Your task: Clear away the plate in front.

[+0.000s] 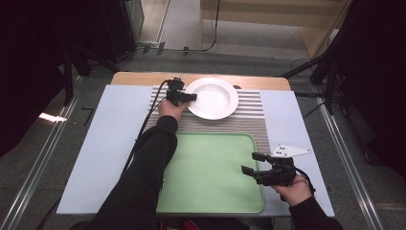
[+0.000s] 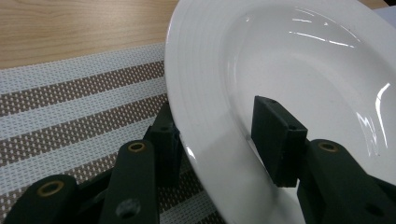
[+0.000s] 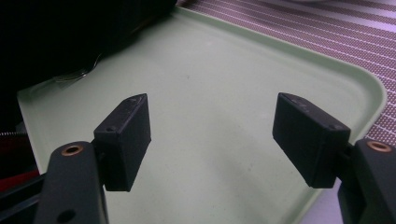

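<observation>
plate: glossy ceramic | placemat: woven | tray: matt plastic

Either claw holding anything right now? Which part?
Left claw straddles the white plate's near rim, one jaw under, one inside; firm pinch cannot be told. Right claw is open, holding nothing, over the green tray.

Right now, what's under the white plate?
The white plate sits on the striped placemat. One finger of the left gripper reaches under its rim; the mat beneath the plate's middle is covered.
</observation>
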A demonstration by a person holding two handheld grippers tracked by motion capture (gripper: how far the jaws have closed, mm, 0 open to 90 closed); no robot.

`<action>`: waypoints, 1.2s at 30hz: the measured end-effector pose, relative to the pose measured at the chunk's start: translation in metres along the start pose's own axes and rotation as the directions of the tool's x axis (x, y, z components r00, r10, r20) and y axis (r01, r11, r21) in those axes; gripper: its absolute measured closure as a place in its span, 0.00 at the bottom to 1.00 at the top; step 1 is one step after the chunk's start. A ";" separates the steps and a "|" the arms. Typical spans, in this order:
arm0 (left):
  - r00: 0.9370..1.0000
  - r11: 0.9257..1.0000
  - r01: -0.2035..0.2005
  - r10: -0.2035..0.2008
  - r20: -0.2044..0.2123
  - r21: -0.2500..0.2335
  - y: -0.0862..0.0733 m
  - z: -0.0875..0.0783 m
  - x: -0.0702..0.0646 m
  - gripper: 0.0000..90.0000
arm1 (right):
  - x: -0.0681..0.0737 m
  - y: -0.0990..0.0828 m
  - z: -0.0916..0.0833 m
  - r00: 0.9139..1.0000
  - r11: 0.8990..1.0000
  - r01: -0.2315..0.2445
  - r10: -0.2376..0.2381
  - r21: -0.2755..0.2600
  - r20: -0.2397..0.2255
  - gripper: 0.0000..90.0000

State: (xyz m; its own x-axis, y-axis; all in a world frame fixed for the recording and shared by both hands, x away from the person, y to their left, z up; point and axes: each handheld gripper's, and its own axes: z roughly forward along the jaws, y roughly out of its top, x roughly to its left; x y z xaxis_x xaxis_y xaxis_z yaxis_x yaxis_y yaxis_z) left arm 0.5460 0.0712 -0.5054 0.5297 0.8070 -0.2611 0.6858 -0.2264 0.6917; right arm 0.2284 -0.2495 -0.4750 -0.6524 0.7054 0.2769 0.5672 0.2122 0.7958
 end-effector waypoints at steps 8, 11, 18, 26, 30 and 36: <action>0.998 0.998 0.061 -0.062 0.020 0.007 0.005 -0.004 0.000 0.67 | -0.001 0.001 0.000 1.000 1.000 -0.001 0.001 0.001 -0.002 0.30; 0.998 0.998 0.054 -0.053 0.043 -0.025 0.009 -0.008 -0.006 0.70 | -0.001 0.001 0.000 1.000 1.000 0.000 0.000 -0.002 -0.001 0.30; 0.996 0.999 0.019 -0.014 0.090 -0.050 0.023 -0.020 -0.021 0.79 | -0.001 0.001 0.000 1.000 1.000 0.002 -0.002 0.000 0.001 0.30; 0.994 1.000 0.008 -0.005 0.112 -0.026 0.032 -0.021 -0.036 0.86 | 0.000 0.002 0.001 1.000 1.000 0.002 -0.002 -0.003 -0.003 0.30; 0.989 0.998 0.062 -0.061 0.135 -0.007 0.035 -0.023 -0.038 0.89 | 0.000 0.002 0.000 1.000 1.000 0.002 -0.002 -0.004 0.001 0.30; 0.992 0.997 0.064 -0.067 0.104 0.035 0.051 -0.029 -0.047 0.91 | -0.001 0.001 -0.001 1.000 1.000 -0.004 0.004 -0.007 -0.002 0.30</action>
State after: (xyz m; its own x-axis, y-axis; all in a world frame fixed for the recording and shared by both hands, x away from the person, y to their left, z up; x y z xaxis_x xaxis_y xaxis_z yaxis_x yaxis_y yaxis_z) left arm 0.5416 0.0382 -0.4383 0.5316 0.7591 -0.3758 0.7354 -0.1935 0.6494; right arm 0.2292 -0.2508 -0.4737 -0.6508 0.7052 0.2814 0.5664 0.2041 0.7985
